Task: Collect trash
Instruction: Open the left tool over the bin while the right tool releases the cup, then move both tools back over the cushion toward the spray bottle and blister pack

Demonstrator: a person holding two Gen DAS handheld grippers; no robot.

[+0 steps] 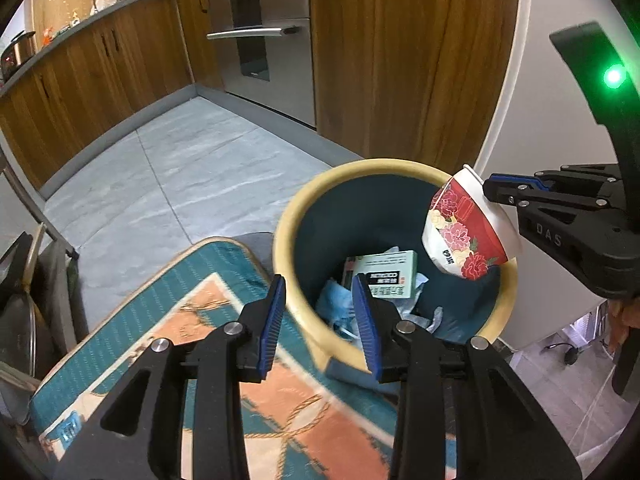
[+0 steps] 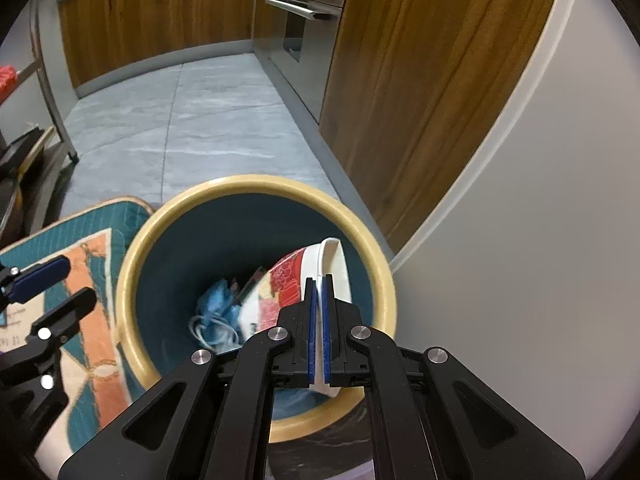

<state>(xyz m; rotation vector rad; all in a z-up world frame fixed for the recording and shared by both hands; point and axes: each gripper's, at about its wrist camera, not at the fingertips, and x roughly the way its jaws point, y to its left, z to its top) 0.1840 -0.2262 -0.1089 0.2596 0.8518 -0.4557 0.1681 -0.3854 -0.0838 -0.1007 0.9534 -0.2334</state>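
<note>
Hanging over the bin's (image 2: 256, 184) open mouth, the right gripper (image 2: 319, 304) pinches the white rim of a paper bowl (image 2: 280, 292), its 2 blue pads nearly together with only the bowl wall between them. The bowl tilts on its side above the far right part of the bin, inside the yellow rim line, near the rim there. The left gripper (image 1: 320, 320) holds nothing, jaws spread wide, straddling the near rim of the bin (image 1: 288, 216). A patterned mat (image 1: 208, 344) lies just beside the bin on the left. Gray floor (image 1: 192, 168) stretches clear toward wood cabinets (image 1: 408, 56), and a white wall (image 2: 520, 208) stands close on the right.

The left view shows the bowl's (image 1: 466, 232) red floral side and a green box (image 1: 384, 276) among blue scraps at the bin's bottom; the right view blurs those contents but shows the pinch directly.
</note>
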